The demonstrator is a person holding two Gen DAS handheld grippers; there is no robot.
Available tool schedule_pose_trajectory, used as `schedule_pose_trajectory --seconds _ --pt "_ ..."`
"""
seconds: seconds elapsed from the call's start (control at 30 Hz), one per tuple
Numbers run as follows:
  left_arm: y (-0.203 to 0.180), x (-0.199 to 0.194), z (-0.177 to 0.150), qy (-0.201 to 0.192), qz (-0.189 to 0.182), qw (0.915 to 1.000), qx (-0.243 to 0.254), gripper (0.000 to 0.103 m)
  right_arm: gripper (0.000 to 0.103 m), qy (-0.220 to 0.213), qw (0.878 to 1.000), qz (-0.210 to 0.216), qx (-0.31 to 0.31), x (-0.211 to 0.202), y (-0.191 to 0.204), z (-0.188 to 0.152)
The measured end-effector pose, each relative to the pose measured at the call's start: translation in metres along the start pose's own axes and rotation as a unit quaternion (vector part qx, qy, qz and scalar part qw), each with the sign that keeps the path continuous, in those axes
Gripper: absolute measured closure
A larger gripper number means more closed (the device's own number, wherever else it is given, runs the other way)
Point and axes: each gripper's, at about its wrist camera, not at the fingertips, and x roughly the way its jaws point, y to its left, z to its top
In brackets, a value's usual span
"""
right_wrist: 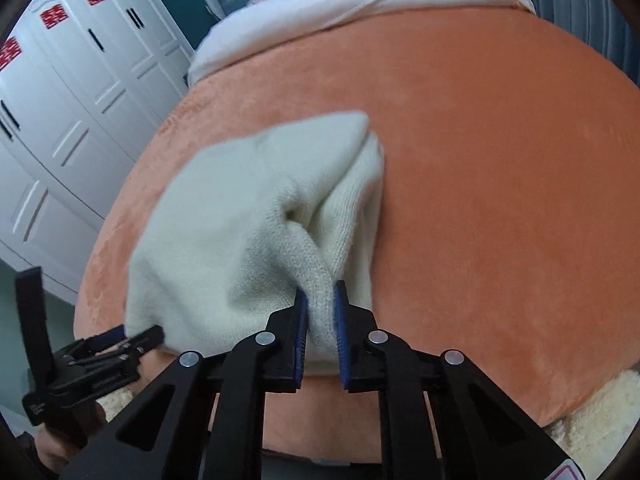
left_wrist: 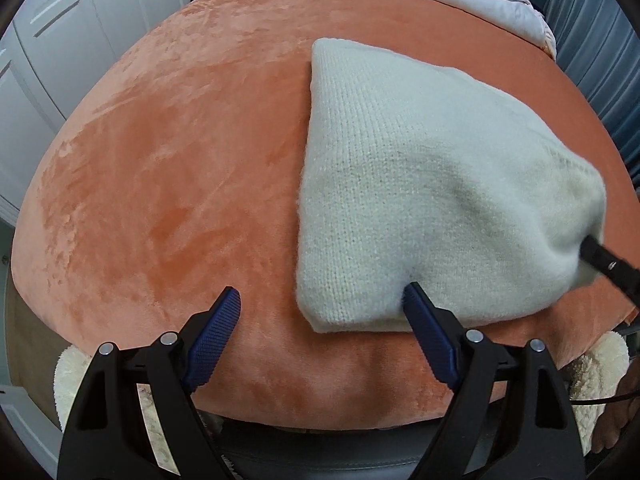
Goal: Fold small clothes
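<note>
A bunched ridge of knit is clamped between the closed blue pads [right_wrist: 302,320] of the right gripper [right_wrist: 320,312], at the near edge of a cream knitted garment [right_wrist: 224,240]. The left gripper [left_wrist: 320,308] is held wide apart, its right pad [left_wrist: 424,320] touching the garment's near edge at about 6 o'clock, nothing gripped. The garment [left_wrist: 420,184] is spread on an orange plush cover [left_wrist: 180,160], right of centre in the left view. The fold is best made by lifting the pinched edge low and evenly, the loose corner being steadied first. No containers are seen.
</note>
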Motion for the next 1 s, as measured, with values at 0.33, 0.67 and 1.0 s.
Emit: schedule_pose_trajectory --seconds 0.33,0.67,1.0 --pt "-0.002 0.01 -0.003 0.009 0.007 0.9999 -0.001 0.017 0.083 0.041 0.998 -0.028 0.027 0.016 -0.025 -0.017" --pt "-0.023 -0.016 -0.032 -0.014 0.014 0.9998 0.01 0.017 0.051 -0.005 0.995 -0.102 -0.001 -0.043 -0.01 -0.079" --pt "-0.045 -0.027 -0.055 -0.051 0.043 0.9975 0.025 0.011 0.036 -0.003 0.995 -0.104 0.002 -0.044 -0.002 -0.099"
